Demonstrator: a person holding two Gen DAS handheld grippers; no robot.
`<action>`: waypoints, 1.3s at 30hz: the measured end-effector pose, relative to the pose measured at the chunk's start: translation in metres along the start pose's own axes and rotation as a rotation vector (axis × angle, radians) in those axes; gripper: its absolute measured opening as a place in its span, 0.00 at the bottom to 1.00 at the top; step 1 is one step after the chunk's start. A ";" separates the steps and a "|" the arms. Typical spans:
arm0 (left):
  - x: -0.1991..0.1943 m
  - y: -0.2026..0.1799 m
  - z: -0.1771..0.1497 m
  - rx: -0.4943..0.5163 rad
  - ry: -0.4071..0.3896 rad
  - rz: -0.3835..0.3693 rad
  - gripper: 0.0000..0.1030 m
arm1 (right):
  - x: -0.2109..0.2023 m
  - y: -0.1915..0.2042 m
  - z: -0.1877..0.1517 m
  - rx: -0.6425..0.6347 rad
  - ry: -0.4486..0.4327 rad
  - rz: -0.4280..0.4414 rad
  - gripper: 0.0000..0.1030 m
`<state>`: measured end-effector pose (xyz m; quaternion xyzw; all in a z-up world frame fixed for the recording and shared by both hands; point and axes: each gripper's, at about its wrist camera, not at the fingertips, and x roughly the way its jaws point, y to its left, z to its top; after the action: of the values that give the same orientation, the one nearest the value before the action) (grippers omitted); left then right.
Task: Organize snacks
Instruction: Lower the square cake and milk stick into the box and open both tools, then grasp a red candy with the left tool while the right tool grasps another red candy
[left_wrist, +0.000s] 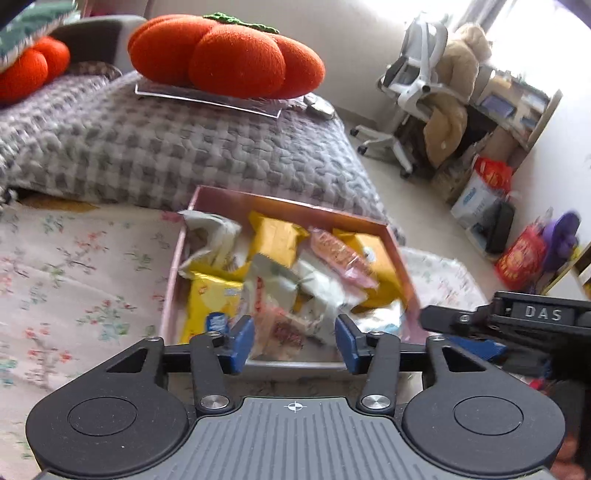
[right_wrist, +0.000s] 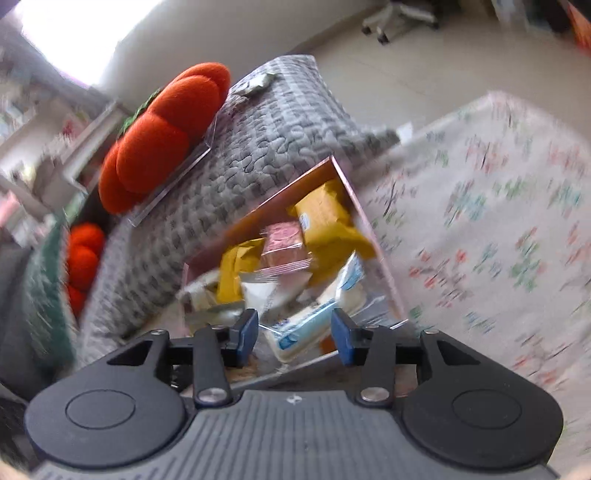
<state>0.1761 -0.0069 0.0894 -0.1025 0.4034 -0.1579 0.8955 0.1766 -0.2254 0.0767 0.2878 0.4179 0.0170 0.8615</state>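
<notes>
Both my left gripper and right gripper hang spread, empty, over the box's near edge; snacks heaped inside. Next: find leftovers.

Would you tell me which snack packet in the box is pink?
The long pink packet lying atop the pile near the box's right wall; its neighbours are yellow or white.

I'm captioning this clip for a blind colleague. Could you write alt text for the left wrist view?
The left gripper hangs open over a shallow pink box heaped with yellow, white and pink snack packets, on a floral sheet. Behind it, an orange pumpkin cushion rests on a grey checked blanket.
</notes>
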 end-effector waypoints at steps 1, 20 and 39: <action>-0.004 -0.002 -0.002 0.025 0.005 0.023 0.50 | -0.004 0.004 -0.001 -0.048 0.007 -0.031 0.43; -0.036 -0.008 -0.073 0.174 0.226 0.047 0.72 | -0.011 -0.009 -0.039 -0.134 0.226 -0.198 0.59; -0.020 -0.020 -0.110 0.440 0.295 0.018 0.31 | 0.006 -0.021 -0.043 -0.117 0.263 -0.253 0.55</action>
<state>0.0762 -0.0248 0.0373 0.1225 0.4864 -0.2471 0.8291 0.1447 -0.2204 0.0403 0.1777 0.5581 -0.0297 0.8100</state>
